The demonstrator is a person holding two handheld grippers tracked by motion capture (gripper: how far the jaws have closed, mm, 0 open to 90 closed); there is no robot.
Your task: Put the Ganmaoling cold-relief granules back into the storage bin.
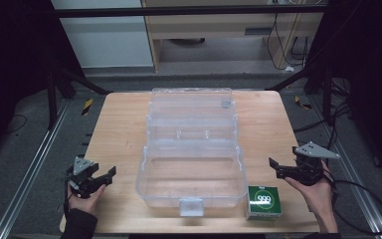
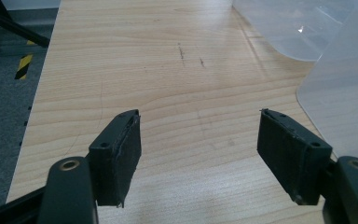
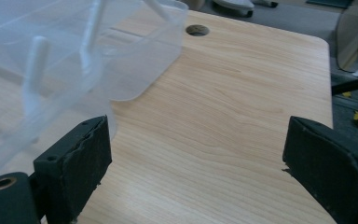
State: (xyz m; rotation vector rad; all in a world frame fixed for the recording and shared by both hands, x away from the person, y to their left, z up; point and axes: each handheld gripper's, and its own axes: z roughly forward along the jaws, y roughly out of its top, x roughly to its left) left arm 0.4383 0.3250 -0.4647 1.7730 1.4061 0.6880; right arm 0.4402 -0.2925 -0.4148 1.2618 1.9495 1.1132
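You had not yet started the real work, as I judge it. The clear plastic box (image 1: pixel 191 174) stood open in the middle of the table (image 1: pixel 119 129), its lid (image 1: pixel 191 107) laid back flat toward the far edge, and the box looked empty inside. The small green carton (image 1: pixel 263 201) stood on the table just beside the box's near right corner, not touched. Your left gripper (image 1: pixel 104 178) waited at the left of the box with its jaws wide and nothing between them. Your right gripper (image 1: pixel 276 168) was near the carton, also wide and empty. What remained, I think, was to take the carton and put it in the box. The box's long axis ran left to right across the table, with its latch (image 1: pixel 191 205) facing you.
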